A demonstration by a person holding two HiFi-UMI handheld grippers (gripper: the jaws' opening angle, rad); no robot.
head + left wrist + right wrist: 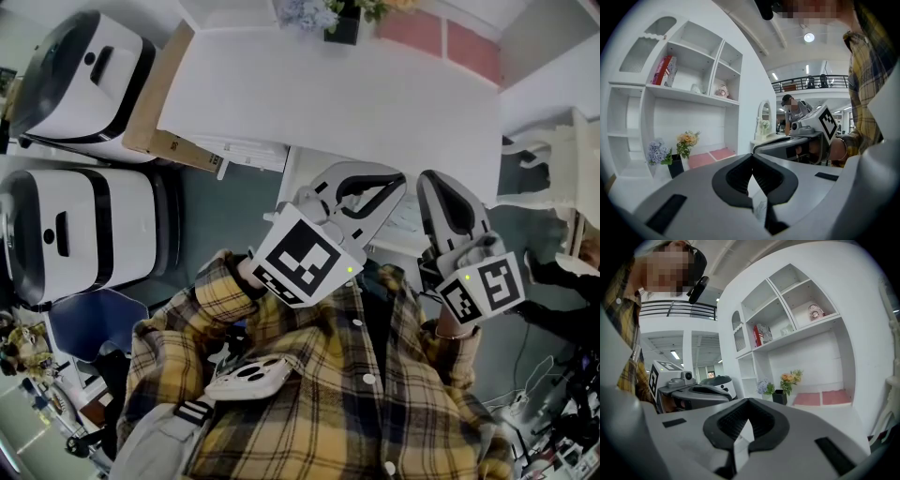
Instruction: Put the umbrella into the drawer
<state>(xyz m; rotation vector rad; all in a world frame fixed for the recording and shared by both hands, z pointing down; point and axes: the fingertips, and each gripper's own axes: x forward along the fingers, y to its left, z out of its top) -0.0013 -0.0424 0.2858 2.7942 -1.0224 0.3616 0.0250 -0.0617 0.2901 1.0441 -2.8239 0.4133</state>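
Left gripper (pixel 752 159) and right gripper (pixel 748 403): jaws closed together, holding nothing, both near the front of the white tabletop (pixel 375 94). Umbrella and drawer are in no view. Risk: a blind reach across the tabletop could knock the flower pot (pixel 342 23) at its far edge.

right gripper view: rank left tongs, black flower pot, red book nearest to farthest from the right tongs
1. left tongs, alongside at the left.
2. black flower pot, ahead, near centre.
3. red book, higher up, standing on a shelf.
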